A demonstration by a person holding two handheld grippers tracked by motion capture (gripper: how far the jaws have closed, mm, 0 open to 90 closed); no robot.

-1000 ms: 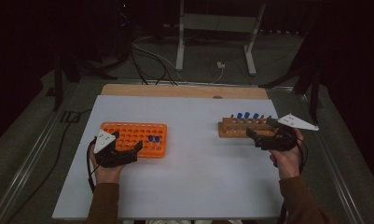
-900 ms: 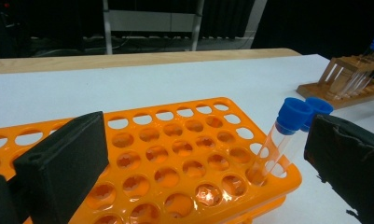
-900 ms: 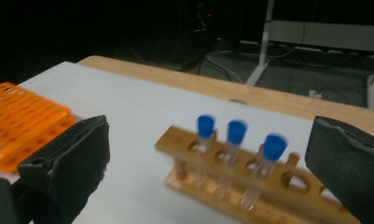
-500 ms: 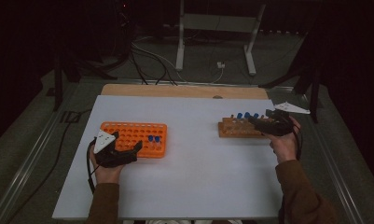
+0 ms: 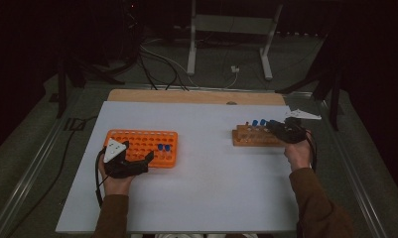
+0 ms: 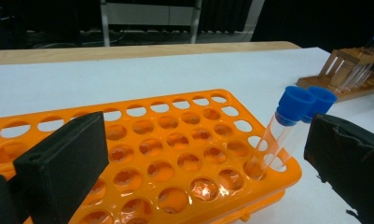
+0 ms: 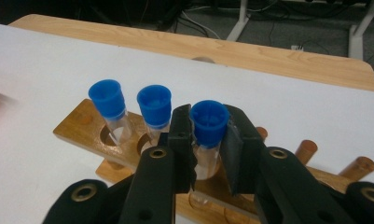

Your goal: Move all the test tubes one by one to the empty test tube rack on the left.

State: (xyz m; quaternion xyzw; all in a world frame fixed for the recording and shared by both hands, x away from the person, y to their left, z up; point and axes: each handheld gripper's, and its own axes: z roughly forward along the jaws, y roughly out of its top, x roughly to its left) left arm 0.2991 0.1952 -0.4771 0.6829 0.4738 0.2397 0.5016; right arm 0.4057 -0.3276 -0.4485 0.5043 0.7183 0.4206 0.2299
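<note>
The right gripper (image 7: 208, 154) has just closed its fingers (image 7: 182, 140) on a blue-capped tube (image 7: 208, 126) in the wooden rack (image 7: 82, 128), ready to lift it; the left gripper (image 6: 194, 158), fingers wide, steadies the orange rack (image 6: 175, 154).

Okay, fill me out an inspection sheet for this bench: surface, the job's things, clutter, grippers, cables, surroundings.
Surface: white table top, wooden strip along its far edge.
Job's things: orange rack holding two blue-capped tubes; wooden rack holding three blue-capped tubes, two free and one gripped tube.
Clutter: nothing seen.
Grippers: left gripper open beside the orange rack; right gripper, its jaws just closed, shut on the gripped tube.
Cables: cable trailing from the left gripper; floor cables beyond the table.
Surroundings: dark room, metal stand behind.
</note>
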